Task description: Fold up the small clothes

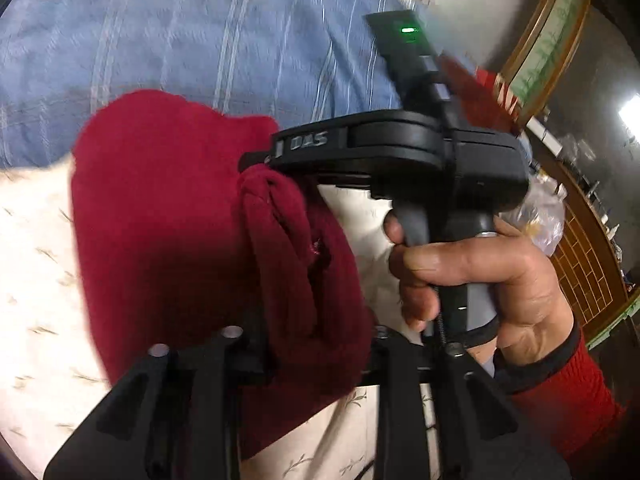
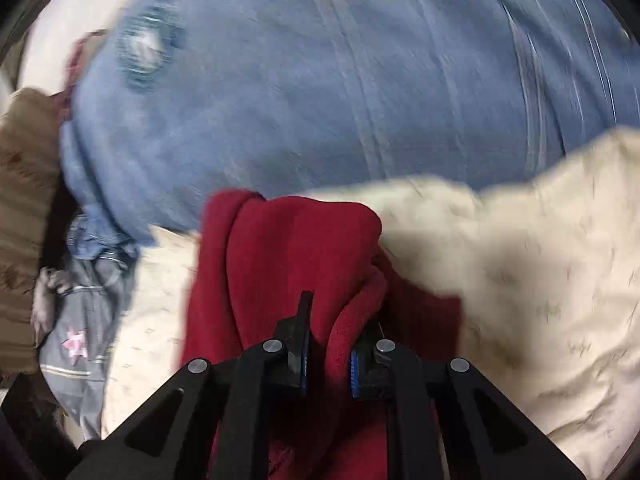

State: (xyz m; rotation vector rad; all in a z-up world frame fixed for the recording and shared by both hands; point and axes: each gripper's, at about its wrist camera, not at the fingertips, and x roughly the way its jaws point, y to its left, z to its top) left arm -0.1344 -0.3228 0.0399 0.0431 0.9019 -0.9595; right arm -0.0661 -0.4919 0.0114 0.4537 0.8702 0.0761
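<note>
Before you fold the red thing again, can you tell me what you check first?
1. Right gripper pinching the red garment: ok, cloth is bunched between its pads.
2. Left gripper holding it too: cannot tell, red cloth hides its fingertips.
3. Garment lying flat: not ok, it hangs crumpled.
4. Cream bedspread free for laying it down: ok on this side.
5. Blue striped quilt out of the way: cannot tell, the picture is blurred.

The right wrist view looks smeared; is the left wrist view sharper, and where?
Right wrist view: blue bedding is streaked with motion blur, red garment soft. Left wrist view: sharper on the right claw and the hand, edges bent by the fisheye.
</note>
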